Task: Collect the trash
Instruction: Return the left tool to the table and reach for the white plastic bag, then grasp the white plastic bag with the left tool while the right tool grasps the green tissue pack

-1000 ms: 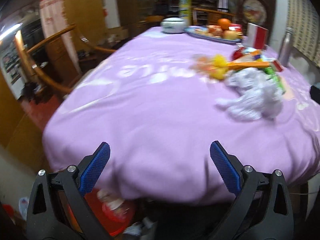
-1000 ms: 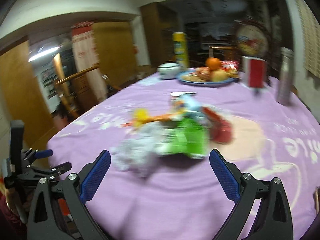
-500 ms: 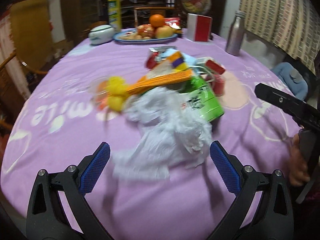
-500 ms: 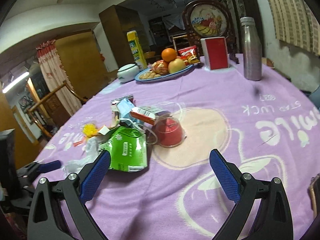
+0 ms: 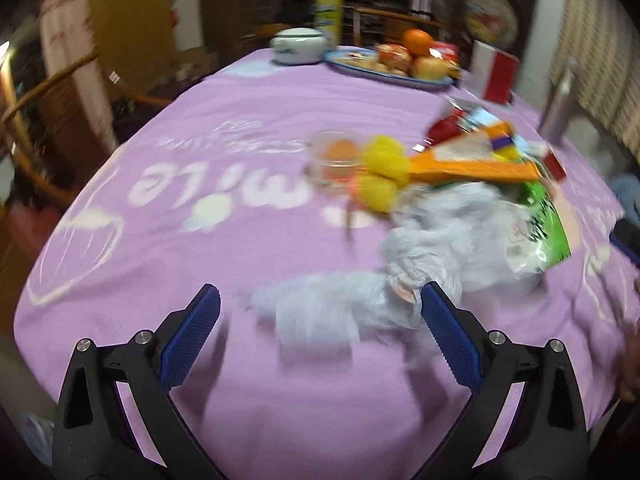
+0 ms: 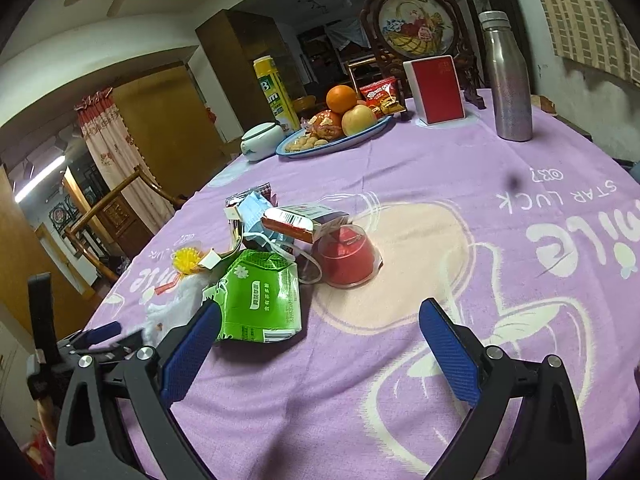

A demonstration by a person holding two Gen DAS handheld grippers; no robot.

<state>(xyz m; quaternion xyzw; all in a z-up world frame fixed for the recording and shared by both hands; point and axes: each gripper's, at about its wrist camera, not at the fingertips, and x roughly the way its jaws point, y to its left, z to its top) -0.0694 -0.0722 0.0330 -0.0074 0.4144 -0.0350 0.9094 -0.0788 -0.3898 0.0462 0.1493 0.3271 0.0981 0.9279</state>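
Blue-padded jaws of the left gripper [image 5: 320, 320] stand wide over the purple tablecloth [image 5: 200, 248], with a crumpled white plastic bag [image 5: 360, 308] lying between and just past its tips. The right gripper [image 6: 316, 334] is also spread wide and empty; the green tissue packet [image 6: 260, 300] lies by its left finger, and the overturned red cup [image 6: 348, 256] sits beyond. Printed on the cloth farther off is "STAR LUCK". Behind stand a fruit plate [image 6: 296, 150] and steel bottle [image 6: 508, 76].

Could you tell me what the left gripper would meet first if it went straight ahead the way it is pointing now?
Most likely the crumpled white plastic bag, lying on the purple tablecloth just ahead of the open left gripper. The view is motion-blurred, so depth is uncertain.
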